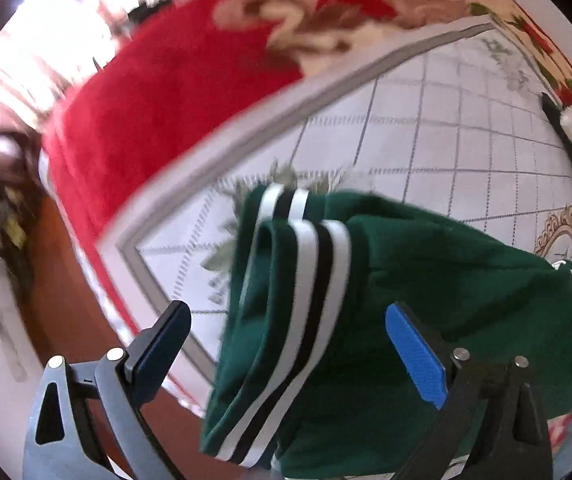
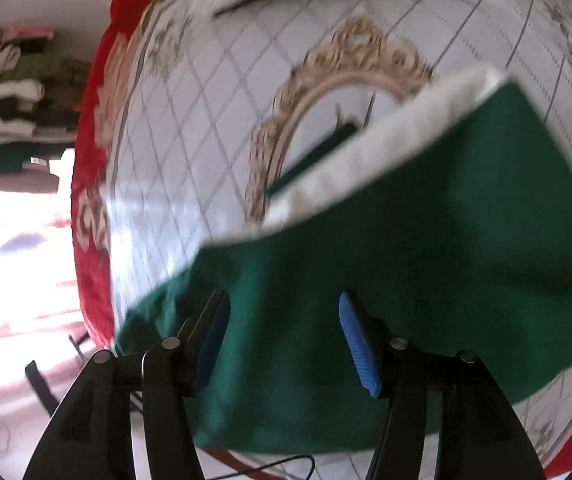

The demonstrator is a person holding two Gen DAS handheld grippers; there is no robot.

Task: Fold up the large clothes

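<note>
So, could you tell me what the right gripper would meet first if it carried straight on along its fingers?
Most likely the dark green fabric garment, which fills the view between the right gripper's open fingers; depth is unclear.

The garment (image 1: 426, 280) lies on the quilted cover (image 1: 466, 128), the blanket (image 1: 158, 100) beyond

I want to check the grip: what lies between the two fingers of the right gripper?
In the right wrist view, the green garment lies under the gap of the right gripper. Its jaws stand apart and the blue pads do not press the cloth.
</note>
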